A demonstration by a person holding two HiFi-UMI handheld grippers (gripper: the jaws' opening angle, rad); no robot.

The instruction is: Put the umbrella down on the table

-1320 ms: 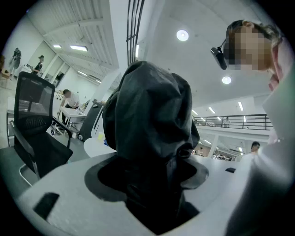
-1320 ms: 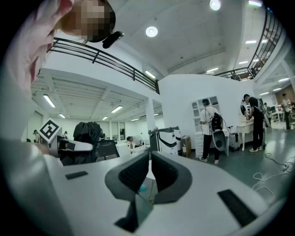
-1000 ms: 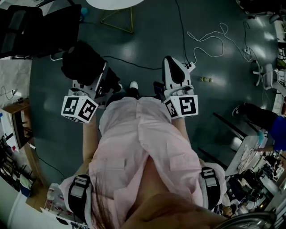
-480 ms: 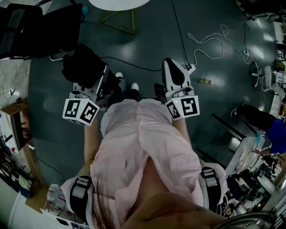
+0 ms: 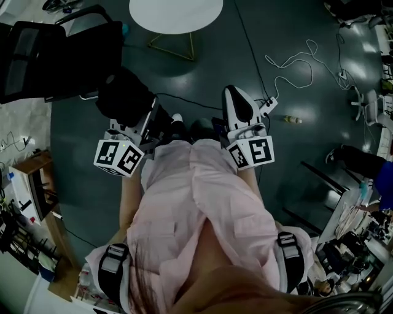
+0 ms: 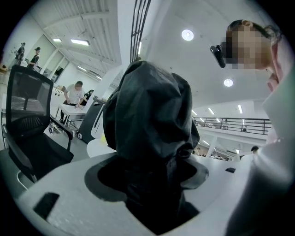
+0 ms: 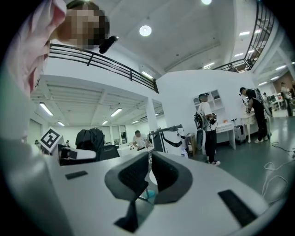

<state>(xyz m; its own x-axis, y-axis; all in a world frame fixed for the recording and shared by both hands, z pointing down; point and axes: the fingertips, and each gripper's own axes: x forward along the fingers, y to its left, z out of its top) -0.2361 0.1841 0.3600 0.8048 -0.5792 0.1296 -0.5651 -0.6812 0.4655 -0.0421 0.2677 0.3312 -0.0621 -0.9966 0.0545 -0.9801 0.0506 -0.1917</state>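
Note:
A black folded umbrella (image 5: 126,98) hangs bunched in my left gripper (image 5: 145,120), which is shut on it; in the left gripper view the umbrella (image 6: 150,120) fills the space between the jaws and hides the pads. The round white table (image 5: 175,13) stands ahead at the top of the head view, apart from both grippers. My right gripper (image 5: 237,93) is held level beside the left one. Its jaws (image 7: 150,173) are shut, with nothing between them. The umbrella (image 7: 90,137) also shows far left in the right gripper view.
A black mesh office chair (image 5: 49,55) stands at the upper left, close to the umbrella. A white cable (image 5: 288,64) and a power strip lie on the dark floor to the right. Desks with clutter line both side edges. People stand at distant desks (image 7: 208,126).
The person has walked forward: the white table and the black chair have come nearer and lower in the head view. Both grippers travelled along, the left still holding the umbrella.

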